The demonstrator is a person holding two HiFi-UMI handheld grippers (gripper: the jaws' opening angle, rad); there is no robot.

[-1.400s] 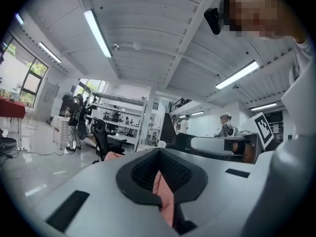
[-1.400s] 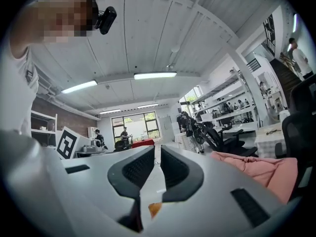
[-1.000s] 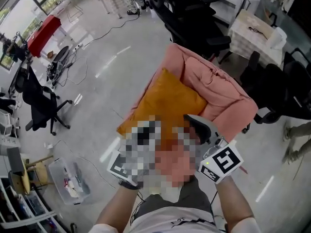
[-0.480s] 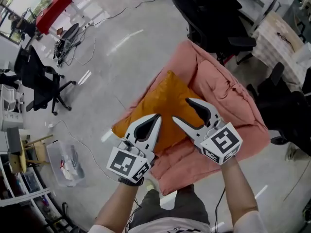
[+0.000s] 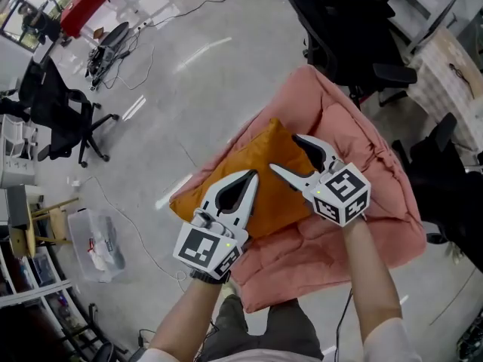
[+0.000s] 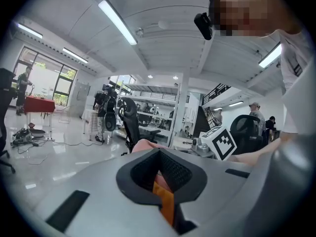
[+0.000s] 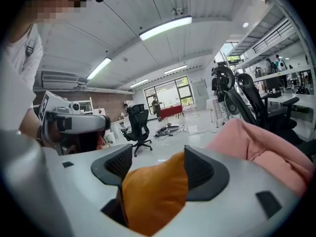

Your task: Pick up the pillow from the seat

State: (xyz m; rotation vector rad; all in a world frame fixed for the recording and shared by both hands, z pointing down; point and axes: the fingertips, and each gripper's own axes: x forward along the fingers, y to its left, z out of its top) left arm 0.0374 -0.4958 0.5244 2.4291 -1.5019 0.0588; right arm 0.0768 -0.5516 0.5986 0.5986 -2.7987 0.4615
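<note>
Head view: pillow (image 5: pixel 263 149) on pink seat (image 5: pixel 356 125)

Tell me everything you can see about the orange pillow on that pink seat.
The orange pillow is square, plump and soft-looking, made of plain cloth with pointed corners. It lies on the pink seat, set diagonally, with one corner toward the backrest and one near the seat's front edge. The right gripper, whose jaws have just been opening, has a bulge of the pillow between its jaws. The shut left gripper hovers over it; contact is unclear.
</note>
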